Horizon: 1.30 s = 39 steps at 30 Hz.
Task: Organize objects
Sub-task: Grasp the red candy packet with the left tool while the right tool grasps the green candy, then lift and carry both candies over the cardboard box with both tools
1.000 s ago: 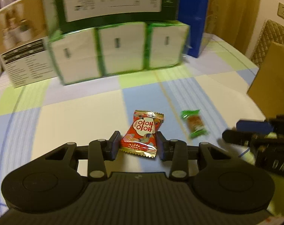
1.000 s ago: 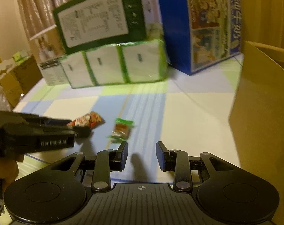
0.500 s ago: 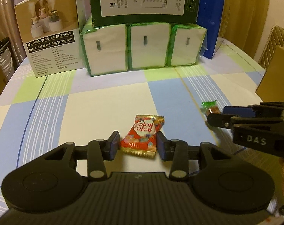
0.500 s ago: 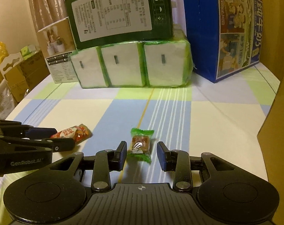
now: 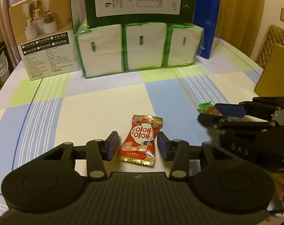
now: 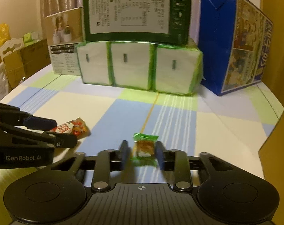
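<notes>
Lying flat on the checked surface, a red candy packet sits between the fingers of the left tongs, which are spread with a gap on either side of it. To its right, a green candy packet rests between the spread fingers of the right tongs; whether they touch the wrapper cannot be told through the blur. Well behind both stand three green-wrapped tissue packs under a dark green box, flanked by a blue carton.
</notes>
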Available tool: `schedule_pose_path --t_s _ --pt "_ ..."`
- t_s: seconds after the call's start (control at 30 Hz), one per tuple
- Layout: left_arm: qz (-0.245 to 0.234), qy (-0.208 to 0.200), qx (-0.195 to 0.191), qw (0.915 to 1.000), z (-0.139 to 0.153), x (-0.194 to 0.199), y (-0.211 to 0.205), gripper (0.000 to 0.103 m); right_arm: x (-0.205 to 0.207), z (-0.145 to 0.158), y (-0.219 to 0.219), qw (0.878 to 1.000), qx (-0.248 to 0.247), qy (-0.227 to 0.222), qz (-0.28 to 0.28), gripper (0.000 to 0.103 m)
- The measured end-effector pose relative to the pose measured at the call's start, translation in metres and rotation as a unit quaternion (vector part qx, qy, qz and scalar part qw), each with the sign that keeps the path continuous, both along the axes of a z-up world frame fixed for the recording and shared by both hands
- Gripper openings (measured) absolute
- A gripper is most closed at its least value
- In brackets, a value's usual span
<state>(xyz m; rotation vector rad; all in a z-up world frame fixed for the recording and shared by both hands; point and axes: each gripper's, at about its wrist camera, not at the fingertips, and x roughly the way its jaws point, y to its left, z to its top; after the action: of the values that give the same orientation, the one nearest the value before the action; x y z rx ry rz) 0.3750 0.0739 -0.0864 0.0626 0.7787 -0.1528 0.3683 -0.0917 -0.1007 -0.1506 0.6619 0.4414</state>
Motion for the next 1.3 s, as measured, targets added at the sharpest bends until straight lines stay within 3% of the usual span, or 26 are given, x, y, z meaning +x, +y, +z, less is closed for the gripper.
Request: schedule_pose_path --t_s 0.1,0.2,0.77,1.0,1.3 --pt "-0.002 -0.005 0.003 1.0000 -0.001 0.001 -0.002 0.039 0.001 0.000 -0.006 1.000 0.003 0.005 -0.005 0.017" --pt "0.002 -0.003 -0.002 1.0000 0.000 0.001 -0.002 0.029 -0.001 0.002 -0.009 1.000 0.004 0.009 -0.010 0.017" --pt "0.051 0.023 0.001 0.9985 0.027 -0.037 -0.001 0.023 -0.040 0.018 -0.015 0.999 0.005 0.051 -0.007 0.017" --pt "0.070 0.035 0.003 0.9969 0.045 -0.068 -0.002 0.023 -0.069 0.041 -0.025 0.998 0.012 0.067 -0.011 0.017" --pt "0.073 0.024 -0.029 0.9966 0.088 -0.133 -0.021 0.023 -0.138 0.074 -0.053 0.996 0.025 0.082 -0.016 0.017"
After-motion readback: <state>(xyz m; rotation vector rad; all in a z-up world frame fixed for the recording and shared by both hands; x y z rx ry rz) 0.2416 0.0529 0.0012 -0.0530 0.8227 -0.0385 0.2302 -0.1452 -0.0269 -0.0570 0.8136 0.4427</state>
